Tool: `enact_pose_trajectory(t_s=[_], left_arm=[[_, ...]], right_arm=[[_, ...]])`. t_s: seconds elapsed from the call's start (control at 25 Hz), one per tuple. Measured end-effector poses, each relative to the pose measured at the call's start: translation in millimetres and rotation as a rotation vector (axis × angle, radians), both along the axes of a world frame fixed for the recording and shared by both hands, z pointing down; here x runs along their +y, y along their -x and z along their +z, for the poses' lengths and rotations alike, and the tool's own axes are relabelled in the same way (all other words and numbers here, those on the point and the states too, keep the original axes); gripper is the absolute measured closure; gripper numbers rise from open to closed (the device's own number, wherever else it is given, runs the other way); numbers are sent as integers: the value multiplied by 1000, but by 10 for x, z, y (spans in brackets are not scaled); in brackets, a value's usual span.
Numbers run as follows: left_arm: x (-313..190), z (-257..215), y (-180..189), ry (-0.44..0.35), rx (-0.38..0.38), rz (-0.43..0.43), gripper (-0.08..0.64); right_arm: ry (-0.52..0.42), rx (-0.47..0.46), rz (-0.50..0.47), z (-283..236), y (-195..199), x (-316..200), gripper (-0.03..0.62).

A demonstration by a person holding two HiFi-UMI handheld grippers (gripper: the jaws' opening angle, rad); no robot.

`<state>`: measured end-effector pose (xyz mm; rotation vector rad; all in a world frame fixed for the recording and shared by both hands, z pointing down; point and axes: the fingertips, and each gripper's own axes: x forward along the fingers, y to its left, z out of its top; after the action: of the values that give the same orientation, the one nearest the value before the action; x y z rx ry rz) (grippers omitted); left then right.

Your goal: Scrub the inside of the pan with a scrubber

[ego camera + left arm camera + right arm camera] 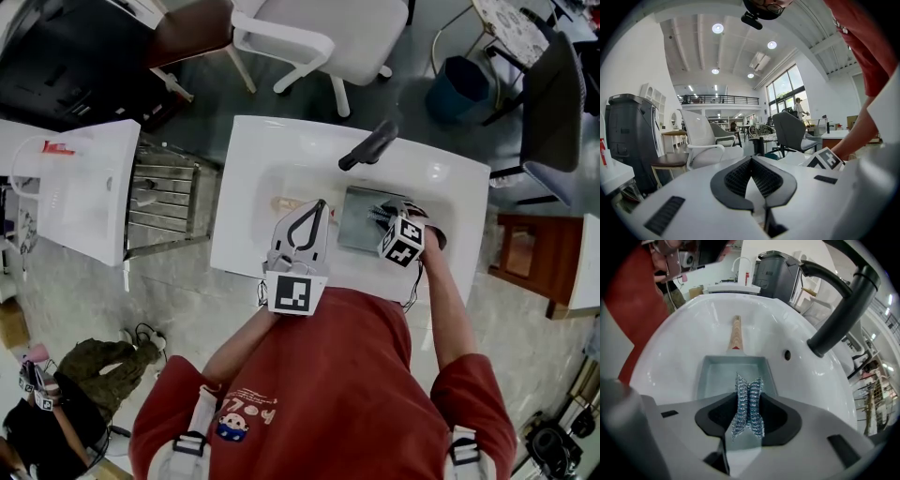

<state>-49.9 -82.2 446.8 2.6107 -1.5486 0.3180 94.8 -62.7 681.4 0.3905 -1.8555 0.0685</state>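
A square grey pan with a wooden handle lies in the white sink. My right gripper hangs over the pan's right side, shut on a steel-wool scrubber. In the right gripper view the scrubber is pinched between the jaws of my right gripper, just above the pan, whose handle points away. My left gripper is over the sink's front left, near the handle, shut on nothing. Seen from its own camera, the left gripper points out at the room.
A black faucet arches over the sink's back edge and looms at the right of the right gripper view as the faucet. A metal dish rack and a white counter stand to the left. Chairs and a blue bin are behind.
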Motion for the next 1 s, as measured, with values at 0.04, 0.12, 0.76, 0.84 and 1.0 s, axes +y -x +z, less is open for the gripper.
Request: enact_pose_trajectory(t_s=[0.04, 0.12, 0.76, 0.84, 1.0], left_arm=[[3, 8, -2, 0, -1, 2, 548], [1, 16, -15, -1, -2, 7, 548], [-9, 10, -101, -8, 3, 24, 548], [-6, 16, -98, -5, 1, 23, 548], [-8, 32, -81, -2, 7, 19, 548]], right_arm=[[51, -15, -6, -22, -24, 68, 430], [148, -43, -9, -53, -69, 204, 430], [341, -7, -63, 128, -112, 780, 428], [345, 0, -67, 160, -103, 812, 428], [342, -3, -55, 172, -94, 818, 428]])
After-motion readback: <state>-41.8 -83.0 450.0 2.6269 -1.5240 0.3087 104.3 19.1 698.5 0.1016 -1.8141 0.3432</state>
